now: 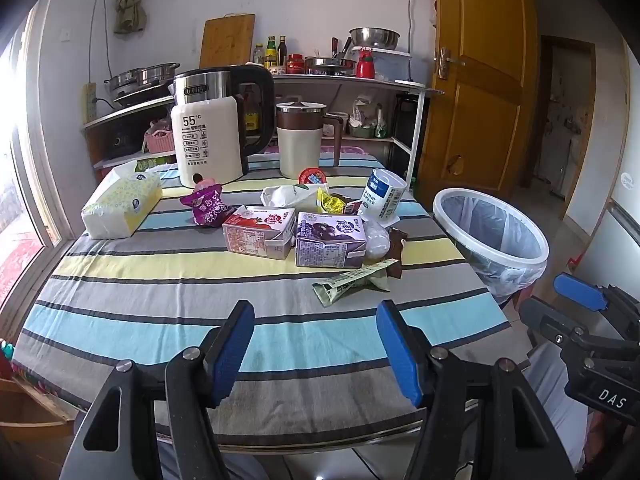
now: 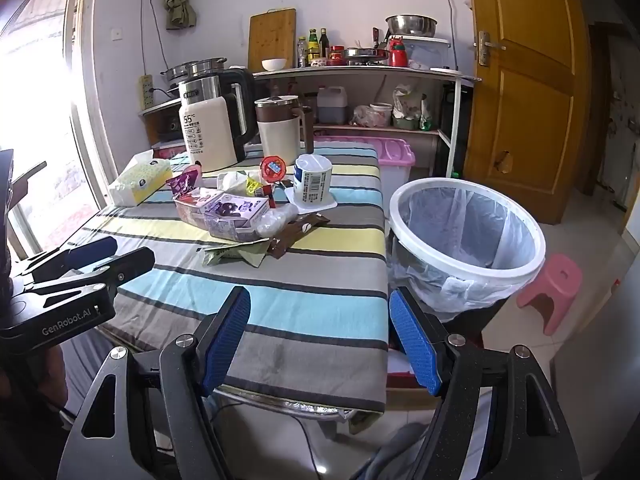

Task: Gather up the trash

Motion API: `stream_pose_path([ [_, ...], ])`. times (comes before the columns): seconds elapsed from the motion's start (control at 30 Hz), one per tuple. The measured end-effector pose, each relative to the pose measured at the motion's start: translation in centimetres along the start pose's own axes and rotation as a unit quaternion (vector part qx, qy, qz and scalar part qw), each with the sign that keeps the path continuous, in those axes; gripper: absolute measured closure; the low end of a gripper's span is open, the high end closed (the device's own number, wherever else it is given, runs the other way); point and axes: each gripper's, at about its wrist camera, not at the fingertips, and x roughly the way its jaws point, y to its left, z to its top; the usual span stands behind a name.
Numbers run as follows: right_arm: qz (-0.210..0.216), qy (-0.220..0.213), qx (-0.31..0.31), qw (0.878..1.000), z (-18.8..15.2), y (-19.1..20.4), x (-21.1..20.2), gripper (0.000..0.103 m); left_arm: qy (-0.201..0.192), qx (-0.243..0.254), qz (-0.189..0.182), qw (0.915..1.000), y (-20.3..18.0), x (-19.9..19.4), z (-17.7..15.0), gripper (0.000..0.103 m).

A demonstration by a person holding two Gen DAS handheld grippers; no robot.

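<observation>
A pile of trash lies mid-table: a pink milk carton (image 1: 258,232), a purple milk carton (image 1: 330,240), a purple snack bag (image 1: 206,204), a green wrapper (image 1: 352,282), a brown wrapper (image 2: 298,232), a white-and-blue cup (image 1: 382,196) and a red-lidded cup (image 1: 312,177). A white bin with a clear liner (image 1: 492,236) stands off the table's right edge; it also shows in the right wrist view (image 2: 466,236). My left gripper (image 1: 316,352) is open and empty over the table's near edge. My right gripper (image 2: 320,340) is open and empty at the table's near right corner.
A striped cloth covers the table (image 1: 160,312). A tissue pack (image 1: 122,206), a kettle (image 1: 212,132) and a brown-and-cream jug (image 1: 302,140) stand at the back. A kitchen shelf (image 2: 360,76), a pink box (image 2: 394,156), a pink stool (image 2: 554,284) and a wooden door (image 2: 528,80) lie beyond.
</observation>
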Motion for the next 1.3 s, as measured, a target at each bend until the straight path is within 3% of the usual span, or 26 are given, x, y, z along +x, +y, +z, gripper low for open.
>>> stream_pose_path([
  [1.3,-0.001,-0.001,-0.001,1.000,0.03,0.01,-0.10,0.030,-0.001,-0.002,-0.003,1.0000,-0.06,-0.01,-0.02,0.040],
])
